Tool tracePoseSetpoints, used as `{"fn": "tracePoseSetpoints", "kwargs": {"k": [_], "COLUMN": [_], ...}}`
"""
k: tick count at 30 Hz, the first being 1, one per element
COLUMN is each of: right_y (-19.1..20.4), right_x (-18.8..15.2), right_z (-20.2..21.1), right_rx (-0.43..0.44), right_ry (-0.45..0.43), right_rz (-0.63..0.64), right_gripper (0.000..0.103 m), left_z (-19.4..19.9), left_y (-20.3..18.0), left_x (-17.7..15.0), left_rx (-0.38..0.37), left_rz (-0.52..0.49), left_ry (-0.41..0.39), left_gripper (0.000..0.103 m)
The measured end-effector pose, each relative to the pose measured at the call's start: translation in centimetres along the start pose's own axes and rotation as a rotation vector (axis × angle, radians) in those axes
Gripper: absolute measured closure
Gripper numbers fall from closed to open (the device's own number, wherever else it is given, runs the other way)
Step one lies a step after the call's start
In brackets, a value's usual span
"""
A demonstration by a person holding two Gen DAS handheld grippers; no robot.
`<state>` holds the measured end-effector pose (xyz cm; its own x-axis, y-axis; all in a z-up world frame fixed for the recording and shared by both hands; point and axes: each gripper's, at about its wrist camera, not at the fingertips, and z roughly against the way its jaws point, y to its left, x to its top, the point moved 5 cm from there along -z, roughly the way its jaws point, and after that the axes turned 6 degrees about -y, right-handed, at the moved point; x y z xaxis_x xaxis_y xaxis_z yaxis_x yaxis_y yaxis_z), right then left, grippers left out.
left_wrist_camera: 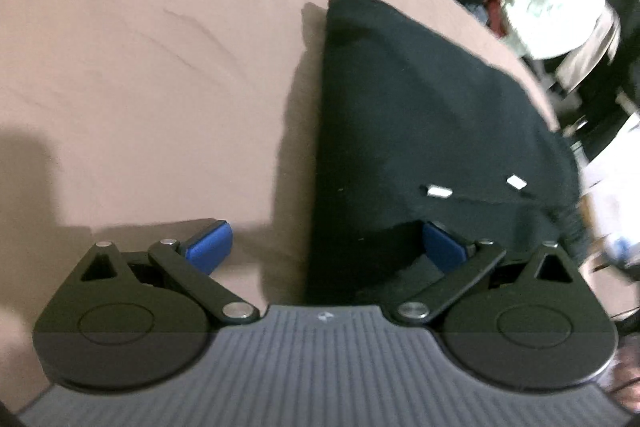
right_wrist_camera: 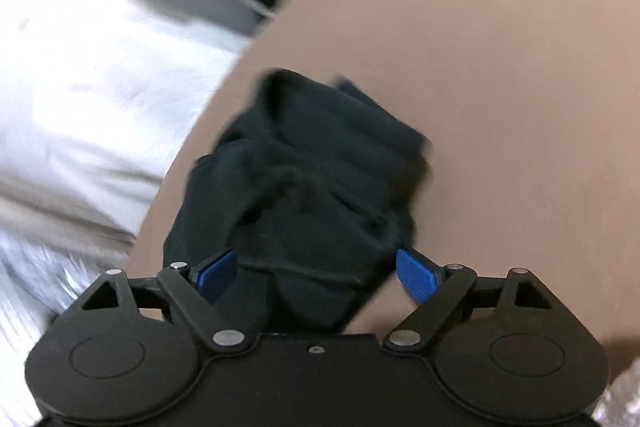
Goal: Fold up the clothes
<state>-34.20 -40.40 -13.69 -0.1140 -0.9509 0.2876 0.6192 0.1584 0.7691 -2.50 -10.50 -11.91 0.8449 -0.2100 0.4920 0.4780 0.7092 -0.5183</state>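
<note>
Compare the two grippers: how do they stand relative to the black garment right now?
The right gripper straddles the black garment's bunched end; the left gripper sits at its edge, one pad over bare pink-brown sheet. The right view is blurred, the left sharper. Both have blue pads and stand wide open.

Two handheld grippers, black with blue pads
Left gripper (left_wrist_camera: 326, 247) has a ribbed grey body; right gripper (right_wrist_camera: 316, 269) a black one; silver pivot screws on both
</note>
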Motion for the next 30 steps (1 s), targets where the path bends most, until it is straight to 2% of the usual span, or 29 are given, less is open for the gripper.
{"fn": "tracePoseSetpoints", "kwargs": {"k": [3, 10, 15, 17, 18, 20, 21, 22, 23, 25, 28, 30], "right_y": [-1.8, -3.1, -3.5, -3.6, -3.4, -2.7, -2.2, -1.4, -0.6, 1.4, 5.8, 7.3], "right_x": [-0.2, -1.8, -1.0, -0.5, -0.3, 0.2, 0.3, 0.4, 0.4, 0.7, 0.5, 0.8], "right_z": [-0.9, -4.8, -5.8, -6.3, -6.7, -7.4, -7.6, -7.6, -7.5, -6.8, -4.7, -4.1], "right_rx": [0.024, 0.018, 0.045, 0.062, 0.061, 0.037, 0.026, 0.017, 0.015, 0.032, 0.043, -0.004], "right_ry": [0.060, 0.179, 0.141, 0.117, 0.102, 0.072, 0.054, 0.033, 0.009, -0.048, -0.175, -0.243], "right_rz": [-0.172, -0.286, -0.323, -0.339, -0.316, -0.229, -0.173, -0.103, -0.032, 0.117, 0.400, 0.524], "right_gripper": [0.013, 0.013, 0.013, 0.012, 0.012, 0.030, 0.040, 0.045, 0.049, 0.056, 0.059, 0.060], "left_z": [-0.1, -2.2, -3.5, -3.9, -4.1, -4.3, -4.3, -4.3, -3.9, -2.6, -0.7, -1.1], "left_y": [0.0, -0.8, -0.8, -0.9, -1.2, -2.3, -3.0, -3.8, -4.4, -5.6, -7.4, -8.3], "left_x": [0.2, -0.2, 0.4, 0.2, 0.0, -0.7, -1.1, -1.5, -1.8, -1.9, -2.1, -3.1], "left_rx": [-0.044, -0.047, -0.082, -0.122, -0.152, -0.192, -0.198, -0.204, -0.193, -0.213, -0.249, -0.297], "left_rz": [0.045, -0.017, -0.008, -0.013, -0.026, -0.090, -0.131, -0.173, -0.213, -0.226, -0.237, -0.216], "left_ry": [-0.014, -0.001, 0.002, -0.004, -0.001, 0.014, 0.016, 0.018, 0.008, -0.007, -0.027, 0.047], "left_gripper": [0.000, 0.000, 0.000, 0.000, 0.000, 0.000, 0.007, 0.023, 0.031, 0.054, 0.057, 0.055]}}
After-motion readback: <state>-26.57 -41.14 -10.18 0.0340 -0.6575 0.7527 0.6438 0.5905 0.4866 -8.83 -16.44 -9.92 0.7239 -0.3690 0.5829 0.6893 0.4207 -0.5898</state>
